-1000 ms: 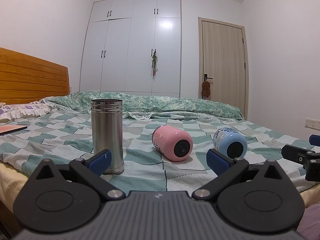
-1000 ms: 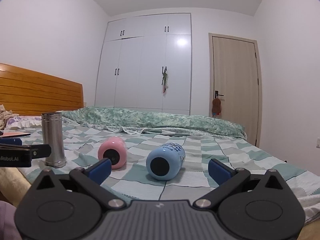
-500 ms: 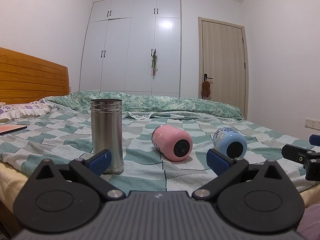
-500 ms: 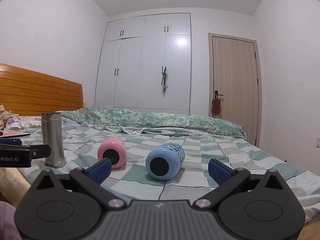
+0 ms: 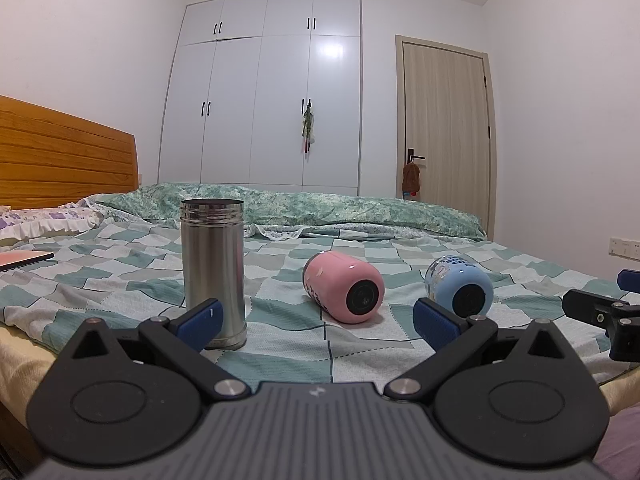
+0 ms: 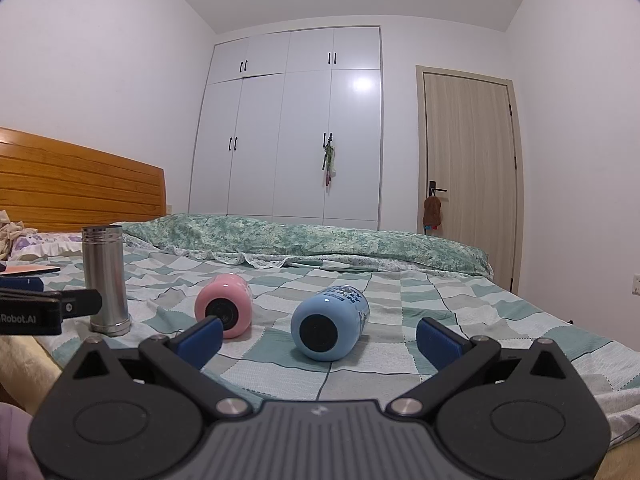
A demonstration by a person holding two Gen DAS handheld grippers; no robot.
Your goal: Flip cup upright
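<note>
A pink cup (image 5: 343, 286) lies on its side on the checked bedspread (image 5: 120, 276), its base toward me. A light blue cup (image 5: 458, 286) lies on its side to its right. A steel cup (image 5: 213, 264) stands upright at the left. My left gripper (image 5: 316, 322) is open and empty, short of the cups. In the right wrist view the blue cup (image 6: 330, 328) lies straight ahead, the pink cup (image 6: 225, 305) left of it, the steel cup (image 6: 105, 280) further left. My right gripper (image 6: 318, 336) is open and empty, just short of the blue cup.
A wooden headboard (image 5: 60, 156) and pillow (image 5: 44, 220) are at the left. A rolled green quilt (image 5: 320, 208) lies across the bed's far side. A flat pink book (image 5: 24, 258) lies at left. The wardrobe (image 5: 264, 92) and door (image 5: 444, 128) stand behind.
Both grippers have barely shifted; the view drifts very slightly. The cups have not moved.
</note>
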